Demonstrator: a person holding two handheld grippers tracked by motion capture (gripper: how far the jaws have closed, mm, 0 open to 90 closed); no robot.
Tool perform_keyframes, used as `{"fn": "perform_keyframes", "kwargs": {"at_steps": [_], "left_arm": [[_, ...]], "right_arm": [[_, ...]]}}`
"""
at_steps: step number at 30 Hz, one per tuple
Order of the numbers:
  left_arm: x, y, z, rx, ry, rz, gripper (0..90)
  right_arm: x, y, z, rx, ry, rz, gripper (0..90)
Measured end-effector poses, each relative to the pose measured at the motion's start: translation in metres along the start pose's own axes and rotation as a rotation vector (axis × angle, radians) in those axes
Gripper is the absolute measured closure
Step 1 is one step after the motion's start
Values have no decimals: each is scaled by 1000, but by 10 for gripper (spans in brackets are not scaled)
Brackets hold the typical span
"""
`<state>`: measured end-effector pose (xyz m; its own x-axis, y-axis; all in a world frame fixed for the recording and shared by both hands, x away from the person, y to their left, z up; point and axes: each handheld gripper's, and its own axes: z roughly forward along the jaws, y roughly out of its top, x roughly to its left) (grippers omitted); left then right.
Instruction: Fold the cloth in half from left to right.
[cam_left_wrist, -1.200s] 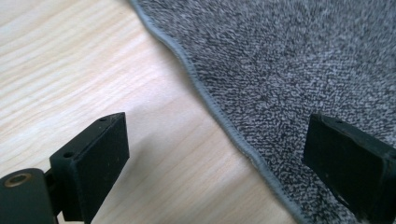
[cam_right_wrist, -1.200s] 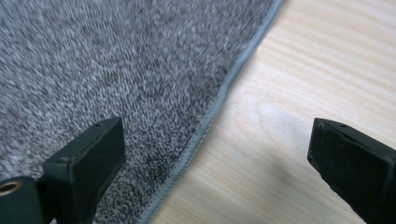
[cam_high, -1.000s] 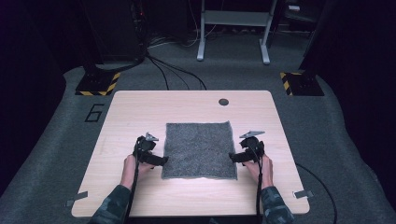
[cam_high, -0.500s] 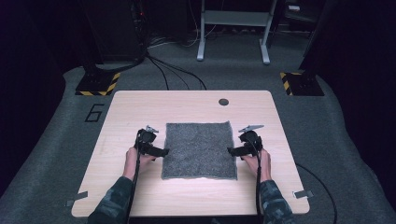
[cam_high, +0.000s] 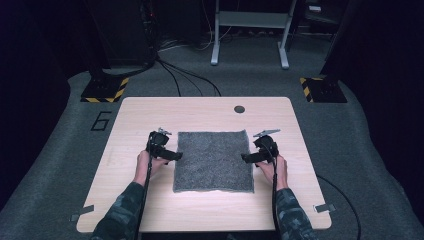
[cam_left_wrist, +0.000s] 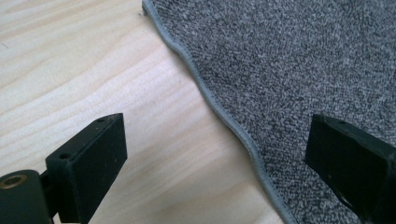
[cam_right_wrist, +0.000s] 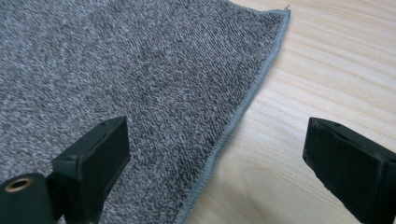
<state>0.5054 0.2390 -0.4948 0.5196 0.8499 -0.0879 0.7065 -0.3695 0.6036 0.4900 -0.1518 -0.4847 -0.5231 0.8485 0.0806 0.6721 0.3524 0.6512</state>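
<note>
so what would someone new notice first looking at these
Most likely the grey towel, spread flat and square in the middle of the pale wooden table. Next, the two black grippers flanking it: the left gripper at its left edge and the right gripper at its right edge, both with jaws open and straddling the hemmed border.

towel (cam_high: 213, 160): grey terry cloth, nubby and rough, stitched hem, totally matt
table (cam_high: 150, 112): pale wood grain, smooth, slight sheen
left claw (cam_left_wrist: 219, 154): black plastic, matt
right claw (cam_right_wrist: 217, 151): same deal
</note>
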Motion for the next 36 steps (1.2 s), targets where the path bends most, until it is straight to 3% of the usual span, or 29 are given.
{"fn": "perform_keyframes", "kwargs": {"at_steps": [2,6,8,12,14,15,17,19,22,26,28,36], "left_arm": [[3,6,3,6,11,13,64],[9,14,9,-3,-2,-13,70],[11,21,13,4,-1,-11,71],[13,30,20,6,0,-11,77],[14,38,23,18,8,12,84],[14,38,23,18,8,12,85],[14,44,28,24,12,19,86],[15,48,30,13,5,15,86],[16,52,34,17,3,31,65],[19,57,36,-4,9,19,45],[20,58,36,1,9,25,41],[23,58,48,28,24,27,25]], "right_arm": [[9,1,-3,0,14,-12,69],[24,0,-7,-10,43,-35,69],[43,-2,-7,-6,76,-79,69],[64,-4,-5,-19,105,-102,70],[76,-4,-4,-14,119,-124,77],[76,-4,-4,-14,119,-124,77],[95,-5,0,-15,142,-160,78],[104,-6,3,-13,158,-174,79],[117,-6,9,-11,181,-198,79],[134,-5,17,-1,208,-213,77],[138,-4,19,-4,208,-227,77],[177,0,32,10,251,-267,68]]}}
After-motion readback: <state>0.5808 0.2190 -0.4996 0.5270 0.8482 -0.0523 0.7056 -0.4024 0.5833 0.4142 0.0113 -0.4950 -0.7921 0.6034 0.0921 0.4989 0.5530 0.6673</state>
